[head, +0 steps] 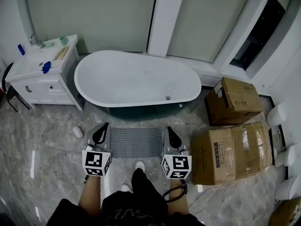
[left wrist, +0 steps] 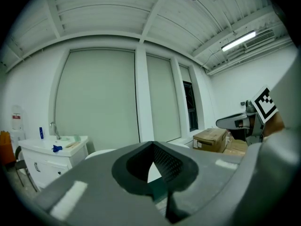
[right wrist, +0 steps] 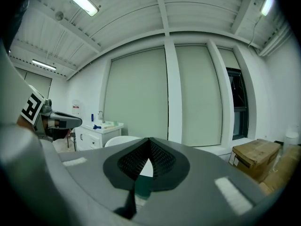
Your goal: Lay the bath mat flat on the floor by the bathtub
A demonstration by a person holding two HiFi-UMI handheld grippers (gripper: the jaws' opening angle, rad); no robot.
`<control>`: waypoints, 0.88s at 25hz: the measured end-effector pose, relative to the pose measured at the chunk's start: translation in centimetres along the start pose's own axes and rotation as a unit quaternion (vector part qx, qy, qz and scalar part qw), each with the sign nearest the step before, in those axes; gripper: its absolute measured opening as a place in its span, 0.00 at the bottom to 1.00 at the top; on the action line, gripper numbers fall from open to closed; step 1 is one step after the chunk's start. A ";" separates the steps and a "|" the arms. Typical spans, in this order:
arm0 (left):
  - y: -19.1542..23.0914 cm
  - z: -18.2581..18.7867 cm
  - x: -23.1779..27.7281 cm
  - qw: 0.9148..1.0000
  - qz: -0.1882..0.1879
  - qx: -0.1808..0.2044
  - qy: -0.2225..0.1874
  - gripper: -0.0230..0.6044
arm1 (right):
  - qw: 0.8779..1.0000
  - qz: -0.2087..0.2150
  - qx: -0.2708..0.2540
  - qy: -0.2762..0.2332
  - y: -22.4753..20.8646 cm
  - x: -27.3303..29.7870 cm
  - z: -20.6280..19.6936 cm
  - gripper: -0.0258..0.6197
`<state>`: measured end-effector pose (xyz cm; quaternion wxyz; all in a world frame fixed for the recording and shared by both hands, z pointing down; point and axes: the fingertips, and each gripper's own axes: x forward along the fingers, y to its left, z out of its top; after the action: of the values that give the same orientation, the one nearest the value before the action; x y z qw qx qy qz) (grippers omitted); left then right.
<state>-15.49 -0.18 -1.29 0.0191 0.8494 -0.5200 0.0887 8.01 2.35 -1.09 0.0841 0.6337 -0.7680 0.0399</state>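
A grey, nubbed bath mat [head: 136, 142] is stretched level between my two grippers, just in front of the white oval bathtub [head: 141, 102] and above the marbled floor. My left gripper [head: 100, 134] is shut on the mat's left end and my right gripper [head: 173, 136] on its right end. In the left gripper view the jaws [left wrist: 153, 145] meet at their tips, with the tub [left wrist: 101, 152] beyond them. The right gripper view shows its jaws [right wrist: 149, 140] meeting the same way, the tub [right wrist: 123, 139] pale behind them. The mat itself is hardly visible in either gripper view.
A white vanity with a sink [head: 42, 74] stands left of the tub. Two cardboard boxes [head: 233, 100] [head: 230, 154] crowd the floor to the right. A small white object [head: 77, 132] lies by the tub's left end. The person's shoes [head: 139, 165] are just behind the mat.
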 end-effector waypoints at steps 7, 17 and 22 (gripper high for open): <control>0.4 2.1 -4.4 0.999 0.005 0.000 -0.037 0.04 | 0.999 0.005 -0.022 -0.028 2.6 -3.7 2.8 0.06; 0.2 1.8 -8.6 0.999 0.004 0.005 -0.045 0.04 | 0.998 0.017 -0.037 -0.044 5.8 -6.7 3.5 0.06; -0.2 1.7 -9.8 0.999 0.004 -0.002 -0.043 0.04 | 0.998 0.022 -0.044 -0.046 6.5 -7.4 3.6 0.06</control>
<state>-19.50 8.34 -4.60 -0.0022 0.8503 -0.5238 0.0513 2.71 10.17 -5.69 0.0755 0.6134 -0.7859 -0.0214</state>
